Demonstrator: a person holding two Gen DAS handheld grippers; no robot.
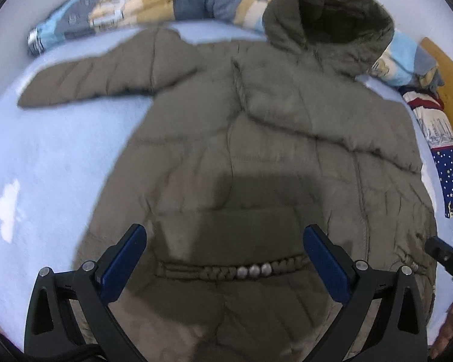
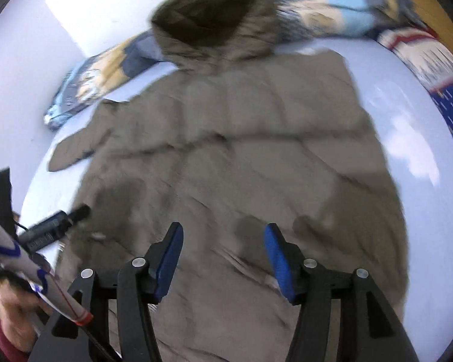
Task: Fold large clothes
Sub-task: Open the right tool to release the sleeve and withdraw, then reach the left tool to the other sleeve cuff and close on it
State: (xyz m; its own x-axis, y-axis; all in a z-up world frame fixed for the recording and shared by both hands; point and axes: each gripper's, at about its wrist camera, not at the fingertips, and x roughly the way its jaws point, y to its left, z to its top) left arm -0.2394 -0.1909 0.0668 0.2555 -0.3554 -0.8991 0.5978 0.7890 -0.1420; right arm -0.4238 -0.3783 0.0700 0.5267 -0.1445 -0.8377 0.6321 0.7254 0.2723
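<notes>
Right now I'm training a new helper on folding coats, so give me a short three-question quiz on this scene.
1. True or false: the right sleeve is already folded across the coat.
2. Multiple choice: the hood rests on (a) the floor, (b) the striped blanket, (c) a chair.
3. Fill in: the left gripper and the right gripper both hover with jaws ____.

Key: 1 true; 2 b; 3 open.

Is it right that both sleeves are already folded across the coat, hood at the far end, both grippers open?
Not quite: only one sleeve lies folded across the coat. The other sleeve is still spread out on the bed, as the left wrist view shows.
</notes>
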